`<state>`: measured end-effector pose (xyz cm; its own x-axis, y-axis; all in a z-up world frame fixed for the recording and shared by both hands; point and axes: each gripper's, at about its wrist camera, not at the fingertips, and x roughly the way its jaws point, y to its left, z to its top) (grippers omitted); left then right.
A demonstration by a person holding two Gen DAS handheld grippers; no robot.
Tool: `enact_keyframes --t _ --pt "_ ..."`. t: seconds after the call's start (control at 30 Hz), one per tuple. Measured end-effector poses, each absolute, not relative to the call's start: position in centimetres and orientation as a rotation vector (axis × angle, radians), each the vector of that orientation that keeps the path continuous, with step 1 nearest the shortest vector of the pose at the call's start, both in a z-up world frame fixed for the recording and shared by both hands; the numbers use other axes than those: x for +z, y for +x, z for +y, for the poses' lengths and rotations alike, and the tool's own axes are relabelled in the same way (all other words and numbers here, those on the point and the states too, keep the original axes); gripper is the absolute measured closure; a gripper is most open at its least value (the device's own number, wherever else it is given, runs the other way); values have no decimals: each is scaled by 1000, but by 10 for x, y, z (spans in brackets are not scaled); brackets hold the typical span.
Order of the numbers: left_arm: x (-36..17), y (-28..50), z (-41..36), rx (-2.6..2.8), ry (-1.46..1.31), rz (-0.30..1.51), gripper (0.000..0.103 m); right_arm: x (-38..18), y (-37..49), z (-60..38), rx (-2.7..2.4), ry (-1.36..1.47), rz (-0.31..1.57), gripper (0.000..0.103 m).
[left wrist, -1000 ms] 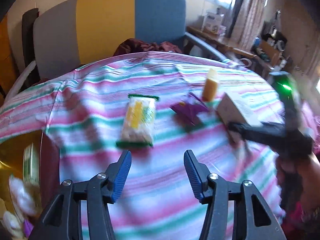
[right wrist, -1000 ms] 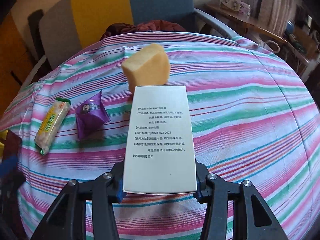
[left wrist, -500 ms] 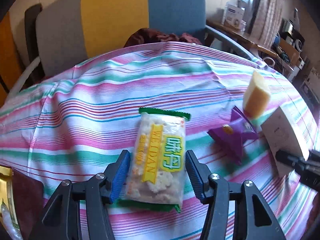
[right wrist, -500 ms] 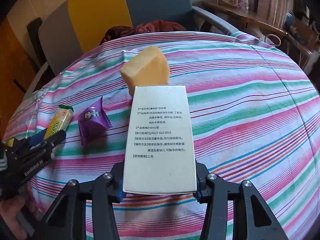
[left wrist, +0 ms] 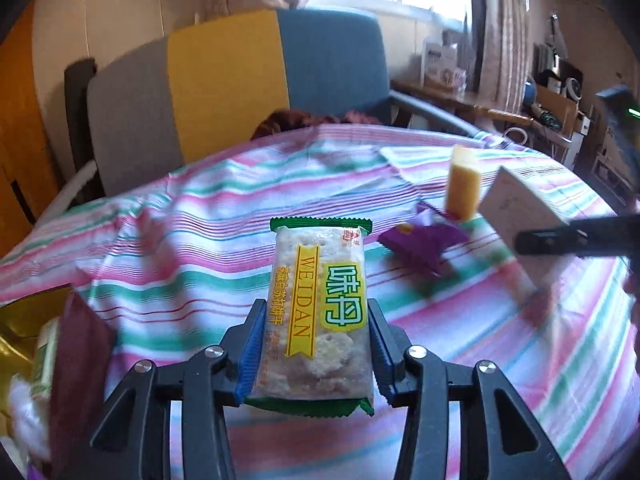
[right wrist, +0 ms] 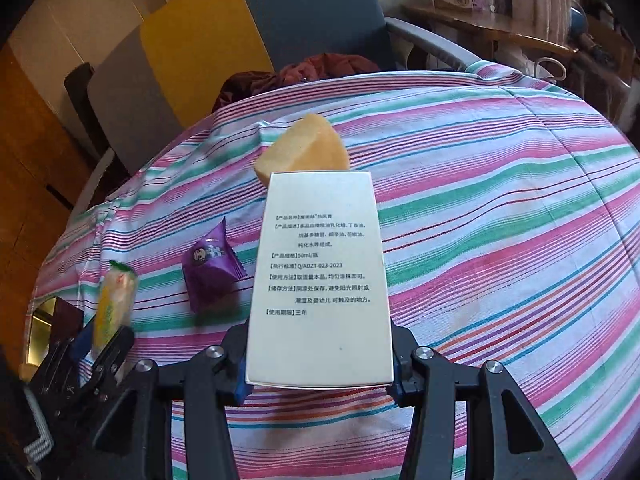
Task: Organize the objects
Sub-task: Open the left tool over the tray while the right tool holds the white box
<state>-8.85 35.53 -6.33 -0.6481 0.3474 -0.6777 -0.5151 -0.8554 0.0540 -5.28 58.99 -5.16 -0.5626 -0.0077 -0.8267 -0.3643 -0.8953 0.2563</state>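
Note:
My left gripper [left wrist: 316, 344] is shut on a clear snack packet with green ends and a yellow WEIDAN label [left wrist: 318, 308], lifted off the striped tablecloth [left wrist: 200, 248]. My right gripper [right wrist: 318, 356] is shut on a white printed carton [right wrist: 320, 280], held above the cloth. A purple wrapped sweet [right wrist: 212, 268] and a yellow sponge wedge [right wrist: 304, 150] lie on the cloth beyond. The left gripper with its packet [right wrist: 114, 308] shows at the left of the right wrist view; the carton [left wrist: 516, 208] shows at the right of the left wrist view.
A gold box with a dark red flap [left wrist: 76, 340] stands at the table's left edge, holding some items. A grey, yellow and blue chair [left wrist: 240, 80] with dark red cloth on it stands behind the table. A cluttered wooden desk [right wrist: 500, 28] is at the back right.
My left gripper moved forward around the snack packet, shut on it and lifted it. My right gripper kept hold of the carton and barely moved.

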Motion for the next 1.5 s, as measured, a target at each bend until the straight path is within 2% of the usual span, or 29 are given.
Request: enact_keyframes --t 0.23,0.63,0.9,1.13,1.5 --pt "-51 -52 333 2408 -970 293 56 -58 -52 590 2530 -1357 618 53" --pt "-17 -43 222 2436 -1087 -52 56 -52 -49 577 2597 -1330 559 53" --pt "-6 -70 144 2558 -1150 -90 56 -53 -47 575 2594 -1325 529 53" --pt "-20 -114 74 2641 -1316 -137 56 -44 -42 568 2617 -1290 551 53" --pt "-44 -165 30 2735 -1483 -127 56 -40 -46 561 2672 -1263 551 53"
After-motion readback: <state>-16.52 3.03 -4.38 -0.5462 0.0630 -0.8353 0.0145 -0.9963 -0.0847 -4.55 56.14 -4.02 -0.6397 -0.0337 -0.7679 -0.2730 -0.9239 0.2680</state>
